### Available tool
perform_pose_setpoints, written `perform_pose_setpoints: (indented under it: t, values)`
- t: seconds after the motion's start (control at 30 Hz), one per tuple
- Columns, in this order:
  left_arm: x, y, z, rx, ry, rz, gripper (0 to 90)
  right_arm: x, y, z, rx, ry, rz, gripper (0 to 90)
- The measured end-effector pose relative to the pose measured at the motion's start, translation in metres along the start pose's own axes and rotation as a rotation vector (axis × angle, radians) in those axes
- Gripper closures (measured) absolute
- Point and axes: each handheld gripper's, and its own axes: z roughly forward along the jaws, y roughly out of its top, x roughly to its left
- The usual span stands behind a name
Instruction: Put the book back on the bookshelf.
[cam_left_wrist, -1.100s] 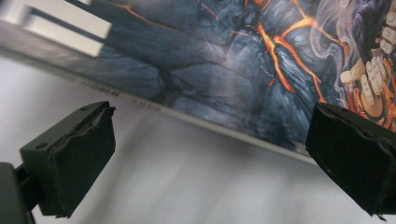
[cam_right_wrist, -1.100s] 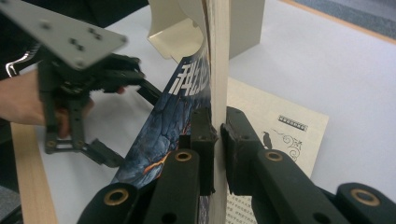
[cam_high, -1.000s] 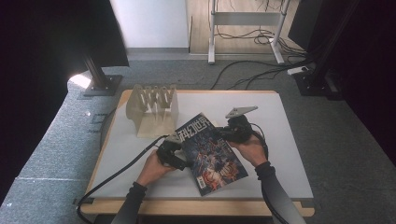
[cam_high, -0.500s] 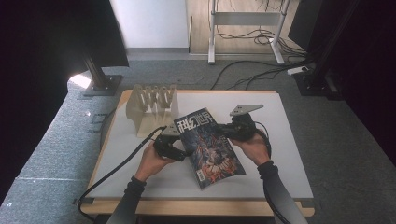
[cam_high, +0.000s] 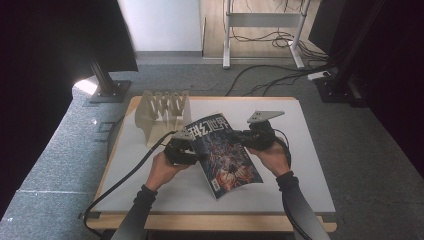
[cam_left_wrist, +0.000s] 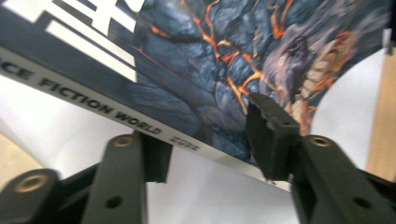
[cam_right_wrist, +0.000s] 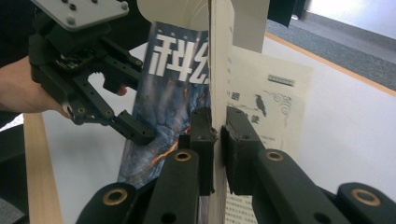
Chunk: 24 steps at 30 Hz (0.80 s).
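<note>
My right tongs (cam_right_wrist: 219, 135) pinch the magazine (cam_high: 225, 152) edge above the desk (cam_high: 310, 165); left tongs (cam_left_wrist: 208, 140) have just been closing round its spine, not yet pressing; risk: pages tear if I twist

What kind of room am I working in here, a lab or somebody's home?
Most likely a lab or recording studio, not a home: a white-topped table on grey carpet, dark curtains at both sides, and loose cables running to a metal stand behind.
</note>
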Motion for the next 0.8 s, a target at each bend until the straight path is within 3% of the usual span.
perform_pose_setpoints:
  t: [0.17,0.3,0.4,0.47,0.53,0.63,0.7,0.8]
  values:
    - [-0.003,0.008,-0.014,-0.027,0.019,0.018,65.5,-0.002,0.001,-0.005,-0.014,-0.015,0.001,81.6]
    - [-0.014,0.02,-0.03,-0.045,0.099,0.082,70.9,-0.002,0.004,-0.011,-0.033,-0.04,-0.006,81.6]
    - [-0.023,0.027,-0.042,-0.085,0.186,0.149,77.8,-0.002,0.006,-0.018,-0.057,-0.057,-0.03,81.7]
    - [-0.027,0.029,-0.049,-0.113,0.218,0.175,79.1,-0.002,0.006,-0.019,-0.064,-0.065,-0.035,81.8]
    - [-0.029,0.028,-0.051,-0.121,0.222,0.183,80.9,-0.002,0.005,-0.02,-0.071,-0.083,-0.039,81.7]
    - [-0.031,0.023,-0.043,-0.085,0.223,0.209,80.4,-0.006,-0.003,-0.015,-0.051,-0.093,-0.039,81.6]
    - [-0.031,0.02,-0.041,-0.108,0.197,0.214,79.7,-0.008,-0.009,-0.011,-0.047,-0.105,-0.041,81.4]
    - [-0.029,0.022,-0.04,-0.117,0.14,0.207,78.2,-0.013,-0.015,-0.014,-0.063,-0.086,-0.018,81.2]
